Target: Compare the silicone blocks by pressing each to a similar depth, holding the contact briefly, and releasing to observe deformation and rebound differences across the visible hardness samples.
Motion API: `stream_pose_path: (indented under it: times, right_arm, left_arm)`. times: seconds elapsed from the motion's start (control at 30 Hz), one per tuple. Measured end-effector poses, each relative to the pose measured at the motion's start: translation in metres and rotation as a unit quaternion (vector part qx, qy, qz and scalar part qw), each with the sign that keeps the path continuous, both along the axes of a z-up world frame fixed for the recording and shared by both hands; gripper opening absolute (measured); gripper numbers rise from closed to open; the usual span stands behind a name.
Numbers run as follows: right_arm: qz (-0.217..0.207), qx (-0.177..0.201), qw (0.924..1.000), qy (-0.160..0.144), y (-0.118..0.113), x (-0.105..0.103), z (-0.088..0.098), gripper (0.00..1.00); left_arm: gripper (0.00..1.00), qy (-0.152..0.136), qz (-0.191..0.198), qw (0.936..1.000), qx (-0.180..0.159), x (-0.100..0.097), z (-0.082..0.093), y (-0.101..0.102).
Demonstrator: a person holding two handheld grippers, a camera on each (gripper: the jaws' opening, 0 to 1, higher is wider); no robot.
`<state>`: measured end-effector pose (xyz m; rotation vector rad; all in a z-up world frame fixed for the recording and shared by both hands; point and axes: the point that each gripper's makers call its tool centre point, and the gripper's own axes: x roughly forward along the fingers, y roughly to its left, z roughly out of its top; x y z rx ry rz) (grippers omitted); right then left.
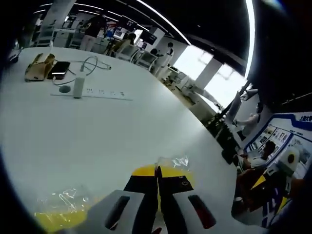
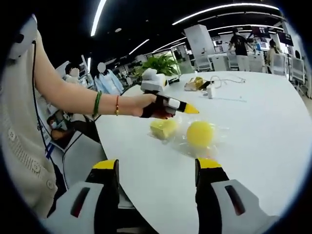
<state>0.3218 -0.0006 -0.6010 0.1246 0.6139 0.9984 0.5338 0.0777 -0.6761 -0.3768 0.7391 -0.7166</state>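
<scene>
Jaws on my left gripper (image 1: pixel 157 171) sit pressed together with nothing between them, yellow tips poised above the yellow block (image 1: pixel 163 172) in its clear wrap. From the right gripper view I see that same gripper (image 2: pixel 191 108) reaching in over the worktop (image 2: pixel 253 126), tip hanging just above the square block (image 2: pixel 164 128); whether it touches yet I cannot tell. My right gripper (image 2: pixel 157 168) holds back with jaws wide apart, empty.

I judge the step to be the approach to a press on the square block. Next move calls for a straight, gentle descent, matched depth, short hold.

Square block lies flat, long axis running toward the round block (image 2: pixel 200 134) just beside it. A third wrapped yellow piece (image 1: pixel 61 207) sits apart, near my left gripper.
</scene>
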Motion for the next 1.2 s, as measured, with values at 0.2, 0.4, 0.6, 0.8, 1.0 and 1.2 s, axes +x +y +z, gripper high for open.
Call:
stream_pose_path:
  times: [0.2,0.4,0.6,0.8,1.0,1.2]
  right_arm:
    - [-0.006,-0.001,1.0000,0.007,-0.008,-0.002,-0.004,0.57]
    - [-0.015,0.003,0.9998,0.011,-0.012,-0.003,-0.006,0.57]
    - [-0.021,0.007,0.9997,0.011,-0.012,-0.003,-0.006,0.57]
    - [-0.023,0.009,0.9996,0.011,-0.010,-0.003,-0.006,0.56]
    - [-0.024,0.013,0.9996,0.009,-0.006,-0.004,-0.003,0.55]
    - [-0.026,0.015,0.9995,0.008,-0.001,-0.006,-0.003,0.56]
  left_arm:
    - [0.00,0.014,0.002,0.9994,0.030,0.006,-0.024,0.004]
    - [0.00,0.020,0.001,0.9974,0.069,0.012,-0.040,0.008]
    - [0.00,0.006,-0.014,0.9919,0.126,0.014,-0.053,0.013]
    - [0.00,-0.005,-0.025,0.9887,0.148,0.014,-0.054,0.013]
    - [0.16,-0.036,-0.035,0.9826,0.179,0.016,-0.049,0.020]
    - [0.38,-0.064,-0.034,0.9797,0.187,0.020,-0.035,0.020]
